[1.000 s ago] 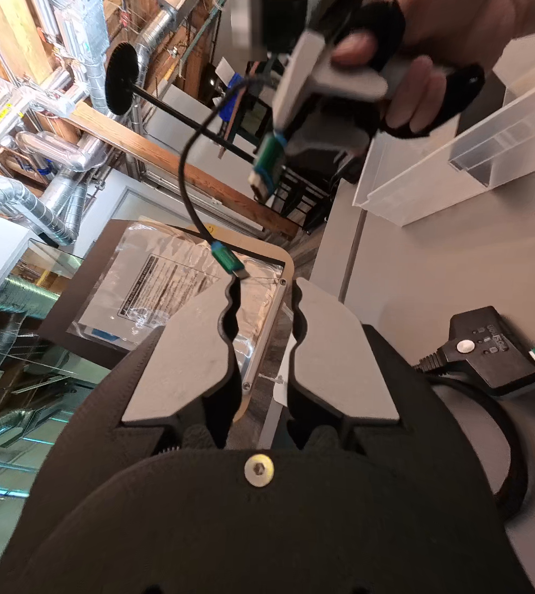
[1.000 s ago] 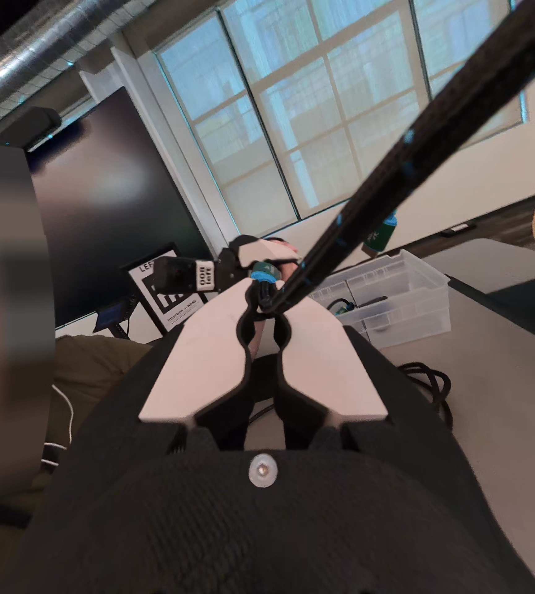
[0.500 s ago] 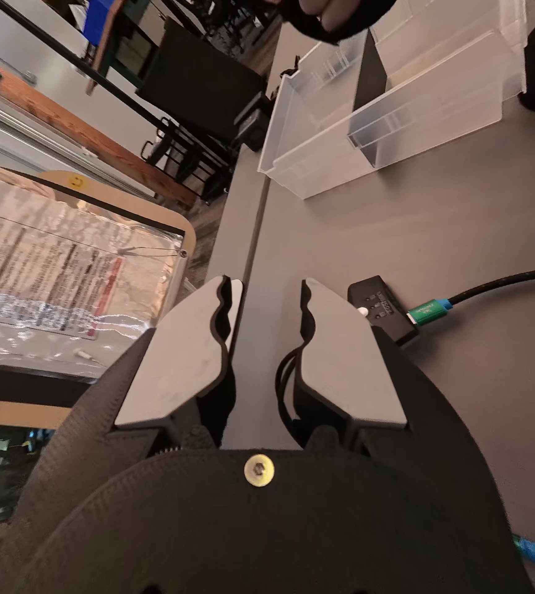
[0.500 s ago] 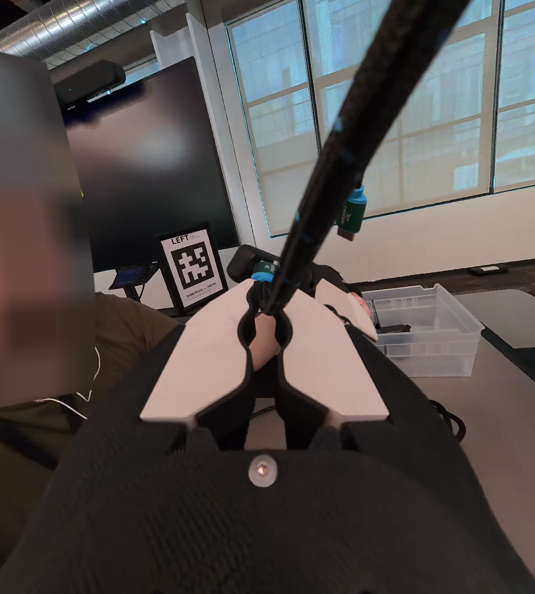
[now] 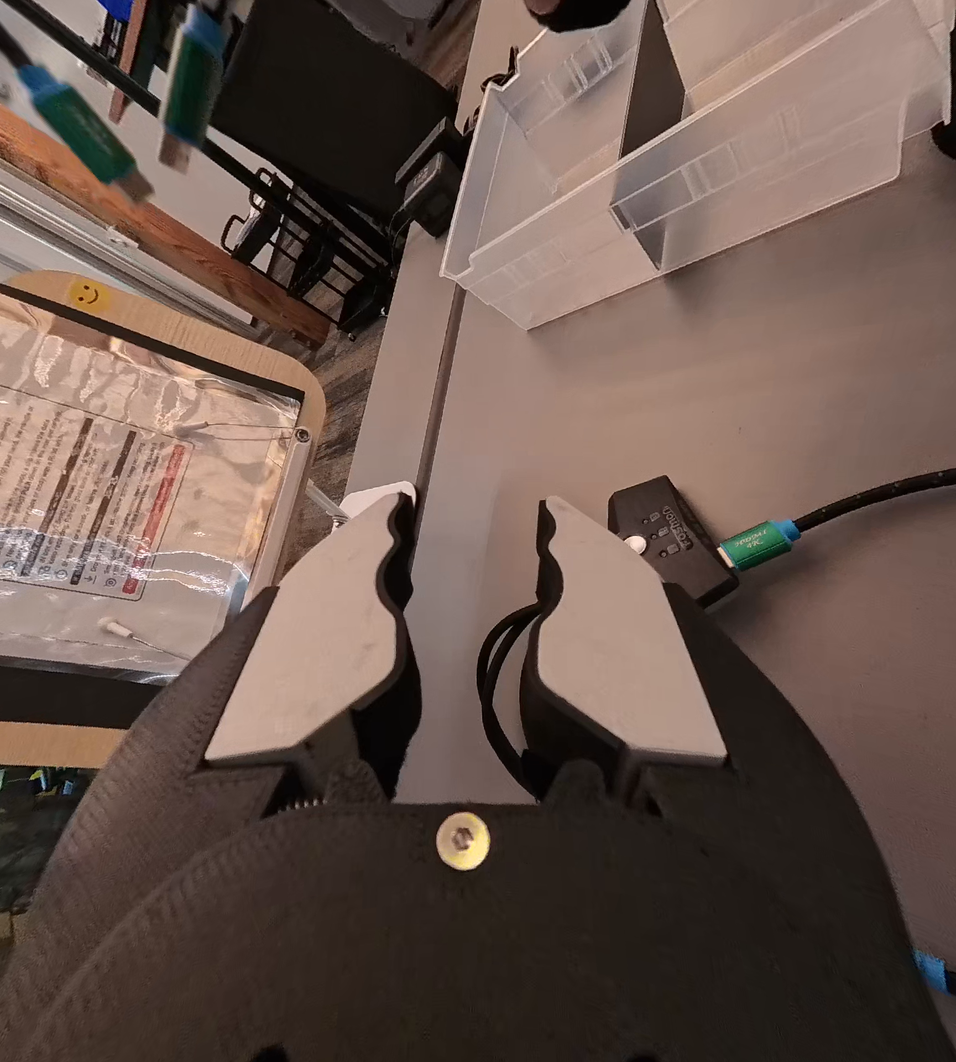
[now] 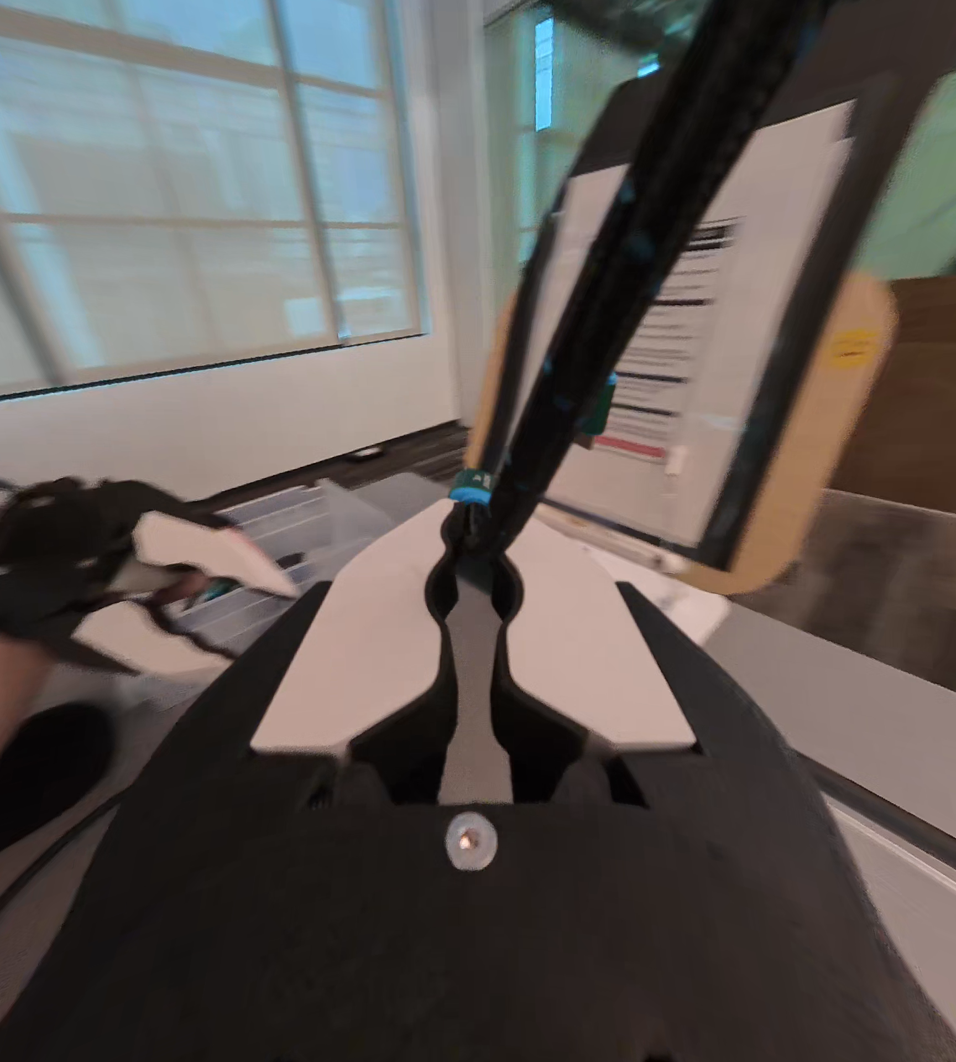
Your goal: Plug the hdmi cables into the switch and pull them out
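Note:
The black HDMI switch (image 5: 668, 537) lies on the grey table just right of my left gripper's right fingertip. A green HDMI plug (image 5: 756, 546) sits in its right end, and its black cable (image 5: 895, 488) runs off right. My left gripper (image 5: 475, 514) is open and empty, low over the table. Two more green plugs (image 5: 82, 135) (image 5: 188, 97) hang in the air at the top left. My right gripper (image 6: 471, 540) is shut on a black braided HDMI cable (image 6: 625, 258) beside a blue-collared plug (image 6: 471, 488). The right wrist view is blurred.
A clear plastic bin (image 5: 607, 189) stands farther along the table. A framed sheet on a wooden board (image 5: 119, 488) stands left of the table edge, also in the right wrist view (image 6: 751, 345). The switch's own black lead (image 5: 492, 678) loops under my left gripper. A gloved hand holds the left gripper (image 6: 62, 551).
My left gripper has swung down from the hanging plugs to the table and opened wider beside the switch. My right gripper has swung right with the cable, from the window to the framed sheet.

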`<state>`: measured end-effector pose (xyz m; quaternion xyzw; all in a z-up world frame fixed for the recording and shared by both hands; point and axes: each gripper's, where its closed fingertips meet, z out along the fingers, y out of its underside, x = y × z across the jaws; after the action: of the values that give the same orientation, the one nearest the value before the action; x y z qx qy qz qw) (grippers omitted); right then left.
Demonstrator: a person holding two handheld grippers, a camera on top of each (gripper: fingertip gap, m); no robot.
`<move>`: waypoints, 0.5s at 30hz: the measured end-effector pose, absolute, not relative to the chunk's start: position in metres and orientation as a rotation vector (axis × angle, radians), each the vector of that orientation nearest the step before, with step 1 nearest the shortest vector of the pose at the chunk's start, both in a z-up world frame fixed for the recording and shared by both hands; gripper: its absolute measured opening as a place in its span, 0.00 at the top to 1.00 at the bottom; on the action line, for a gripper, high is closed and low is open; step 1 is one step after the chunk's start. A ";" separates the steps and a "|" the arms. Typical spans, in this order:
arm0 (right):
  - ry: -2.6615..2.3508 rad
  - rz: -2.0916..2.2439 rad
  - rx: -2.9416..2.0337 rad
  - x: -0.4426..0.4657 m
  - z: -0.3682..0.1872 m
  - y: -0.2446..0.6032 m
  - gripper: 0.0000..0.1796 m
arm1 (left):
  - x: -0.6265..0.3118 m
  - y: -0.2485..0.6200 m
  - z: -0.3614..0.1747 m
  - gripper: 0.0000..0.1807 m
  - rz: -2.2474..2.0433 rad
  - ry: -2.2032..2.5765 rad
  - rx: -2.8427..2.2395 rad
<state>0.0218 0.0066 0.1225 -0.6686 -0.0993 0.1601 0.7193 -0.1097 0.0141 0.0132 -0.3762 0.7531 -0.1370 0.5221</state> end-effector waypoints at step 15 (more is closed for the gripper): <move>0.386 -0.535 -1.370 0.259 0.120 -0.088 0.96 | -0.088 -0.010 -0.011 0.79 -0.315 1.881 -0.929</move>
<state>0.2587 -0.0876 0.1198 -0.6208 0.1751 -0.2423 0.7247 -0.0884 -0.0100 -0.0115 -0.3823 0.7738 -0.1297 0.4881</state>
